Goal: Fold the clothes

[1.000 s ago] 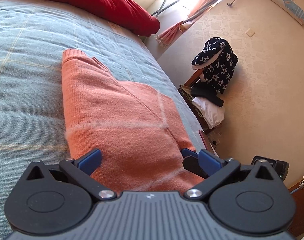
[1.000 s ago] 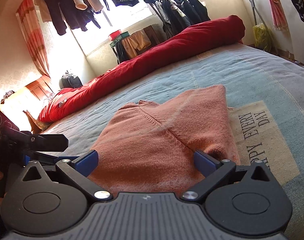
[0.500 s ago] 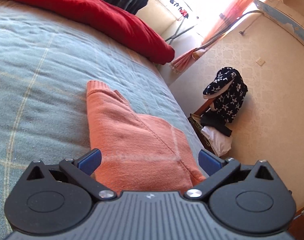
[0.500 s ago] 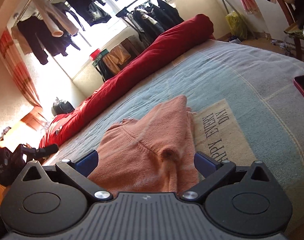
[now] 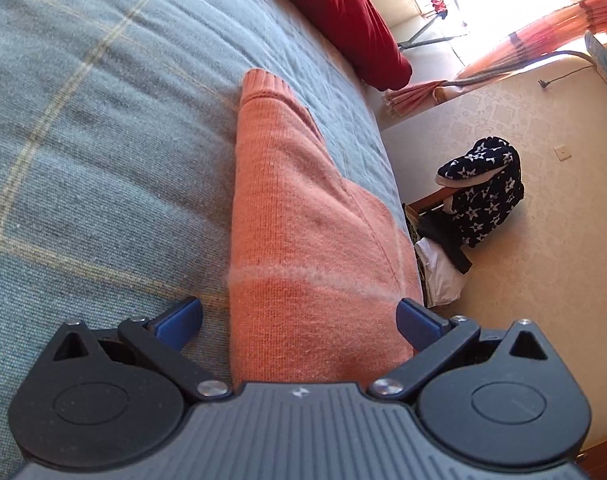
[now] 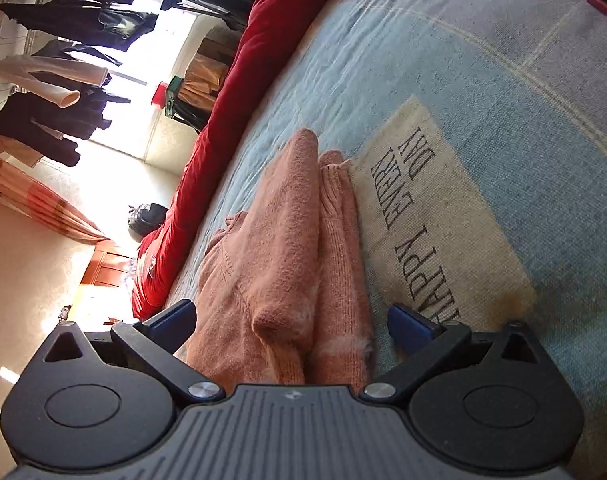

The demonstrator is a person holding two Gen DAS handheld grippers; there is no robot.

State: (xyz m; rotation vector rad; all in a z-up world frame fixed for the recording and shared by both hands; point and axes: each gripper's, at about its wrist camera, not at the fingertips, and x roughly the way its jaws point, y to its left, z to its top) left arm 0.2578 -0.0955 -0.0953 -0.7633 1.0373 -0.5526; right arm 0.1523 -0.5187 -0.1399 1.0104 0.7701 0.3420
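Left gripper point(image 5: 299, 320): jaws spread wide, blue fingertips point(image 5: 181, 318) on either side of the near end of the sweater point(image 5: 299, 232), nothing pinched between them. Whether the tips touch the fabric cannot be told.

Sweater: salmon-pink knit, folded into a long narrow strip lying flat on the bed point(image 5: 95, 128). In the left wrist view it runs from between the fingers to the far end, where a ribbed cuff or hem shows. A pale fuzzy band crosses it near the gripper. Its right side lies close to the bed's right edge.

Right gripper point(image 6: 291, 322): jaws likewise wide apart, holding nothing; the sweater point(image 6: 279, 248) sits between the fingertips point(image 6: 411, 326). Here the garment shows two layers side by side, a raised fold on the left and a lower strip on the right.

Just right of the sweater, touching its edge, a beige printed patch point(image 6: 435, 236) on the blue-grey checked bedcover reads "HAPPY EVERY DAY".

Far side of bed: rolled red quilt point(image 6: 239, 92). Beyond it, dark clothes point(image 6: 63, 32) hang by a bright window.

Left view, right of bed: star-print garment point(image 5: 483, 192) heaped on a chair.
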